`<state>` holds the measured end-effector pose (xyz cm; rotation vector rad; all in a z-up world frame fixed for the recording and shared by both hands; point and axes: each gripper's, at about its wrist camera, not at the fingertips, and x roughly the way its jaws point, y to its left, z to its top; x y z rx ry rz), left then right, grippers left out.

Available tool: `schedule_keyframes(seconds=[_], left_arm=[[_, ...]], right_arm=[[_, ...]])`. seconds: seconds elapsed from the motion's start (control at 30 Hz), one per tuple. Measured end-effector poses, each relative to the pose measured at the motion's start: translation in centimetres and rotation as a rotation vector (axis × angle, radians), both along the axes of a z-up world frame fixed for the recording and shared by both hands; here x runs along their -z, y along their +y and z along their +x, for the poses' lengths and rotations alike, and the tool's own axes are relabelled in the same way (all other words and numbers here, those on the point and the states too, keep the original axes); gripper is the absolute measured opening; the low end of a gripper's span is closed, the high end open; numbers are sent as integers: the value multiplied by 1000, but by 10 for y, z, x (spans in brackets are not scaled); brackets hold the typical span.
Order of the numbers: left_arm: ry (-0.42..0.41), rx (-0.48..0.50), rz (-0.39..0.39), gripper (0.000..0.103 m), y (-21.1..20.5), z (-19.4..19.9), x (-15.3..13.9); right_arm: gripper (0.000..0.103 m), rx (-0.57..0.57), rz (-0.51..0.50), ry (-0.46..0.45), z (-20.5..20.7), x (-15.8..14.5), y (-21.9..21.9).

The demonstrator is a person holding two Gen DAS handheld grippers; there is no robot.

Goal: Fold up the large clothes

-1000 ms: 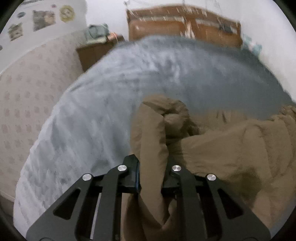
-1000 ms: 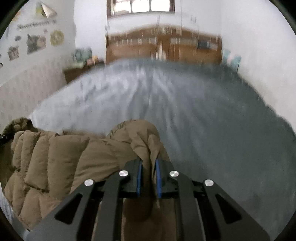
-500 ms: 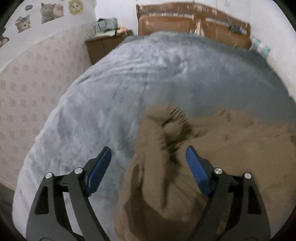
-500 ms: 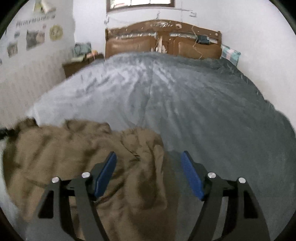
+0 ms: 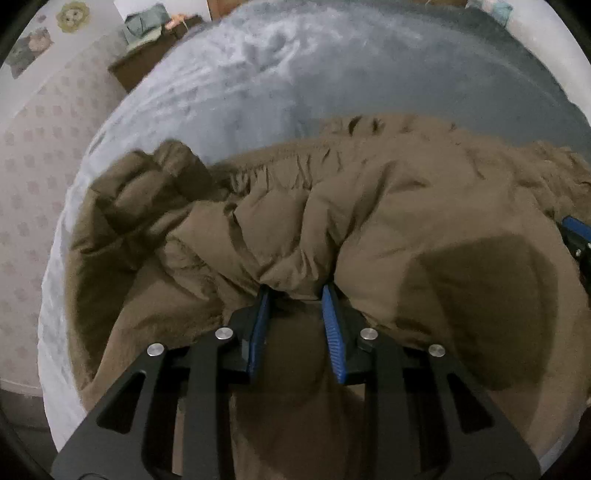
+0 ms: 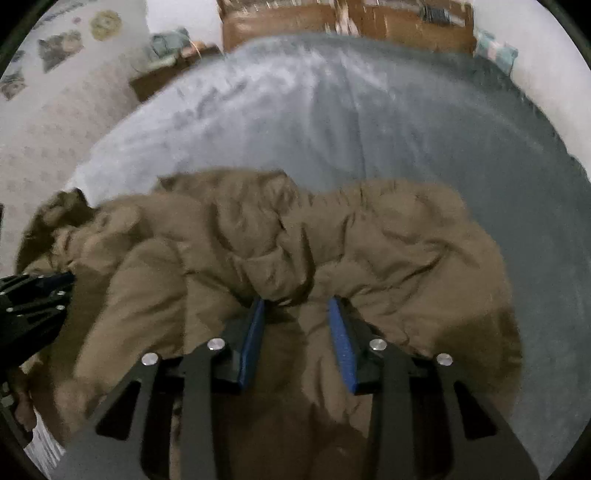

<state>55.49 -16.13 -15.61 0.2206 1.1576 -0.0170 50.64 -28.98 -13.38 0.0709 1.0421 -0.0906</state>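
A brown quilted puffer jacket (image 5: 369, 221) lies crumpled across the near end of the grey bed; it also fills the lower half of the right wrist view (image 6: 369, 251). My left gripper (image 5: 295, 291) has its blue pads partly closed around a bunched fold of the jacket, fingertips pressed into the fabric. My right gripper (image 6: 297, 302) stands the same way, pads partly closed on a fold. The right gripper's blue pad shows at the right edge of the left wrist view (image 5: 574, 225). The left gripper's black body shows at the left edge of the right wrist view (image 6: 33, 295).
The grey bedspread (image 6: 369, 122) stretches back to a brown headboard (image 6: 332, 22). A dark nightstand (image 5: 147, 62) with folded items stands at the bed's left. A patterned wall with stickers (image 5: 33, 147) runs along the left. A pillow (image 6: 493, 50) lies at the far right.
Both grippers let go of the jacket and opened wide, then dropped lower and closed part way on new folds. The jacket now lies spread on the bed.
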Motion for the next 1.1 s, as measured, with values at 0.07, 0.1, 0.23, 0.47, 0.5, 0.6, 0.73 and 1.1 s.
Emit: schedule_keyframes(seconds=[0.07, 0.1, 0.23, 0.47, 0.5, 0.6, 0.73, 1.1], left_arm=[[38, -23, -29, 28, 3, 14, 6], [52, -35, -40, 27, 5, 20, 7], [87, -51, -23, 27, 6, 33, 14], [-124, 19, -58, 60, 6, -6, -32], [-166, 17, -64, 67, 12, -16, -41], [-257, 16, -76, 71, 39, -35, -61], [-228, -53, -96, 75, 82, -6, -51], [-50, -102, -38, 40, 103, 53, 21]], right_arm=[[33, 28, 7, 39, 11, 9, -5], [33, 36, 7, 50, 16, 12, -6], [33, 32, -34, 83, 31, 17, -1], [43, -88, 46, -123, -13, -37, -6], [44, -95, 37, -160, -23, -44, -9], [48, -69, -36, -244, -50, -60, -30], [50, 11, -88, -199, -50, -42, -67], [48, 20, -147, -1, 0, 21, -84]])
